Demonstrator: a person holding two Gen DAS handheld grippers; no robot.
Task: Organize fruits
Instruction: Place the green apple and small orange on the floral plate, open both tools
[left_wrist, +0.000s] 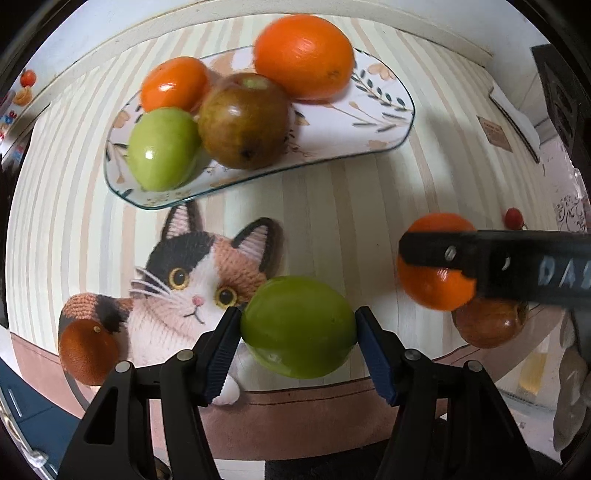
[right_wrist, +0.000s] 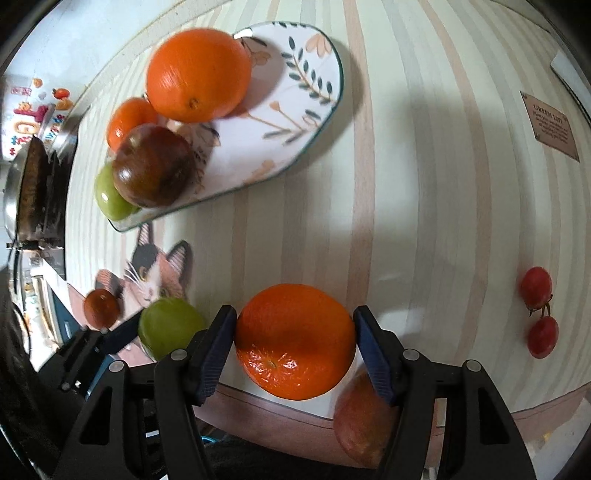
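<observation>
Left wrist view: left gripper (left_wrist: 298, 328) clamps a round green fruit (left_wrist: 298, 326); right gripper (right_wrist: 294, 341) pinches a glossy orange (right_wrist: 294, 341), near the floral oval plate (right_wrist: 295, 110).

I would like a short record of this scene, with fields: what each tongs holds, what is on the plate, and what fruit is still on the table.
left tongs: shut on green fruit
right tongs: shut on orange
plate: big orange, small orange fruit, brown fruit, green one
table: two red cherry tomatoes, brown fruit at left edge
</observation>
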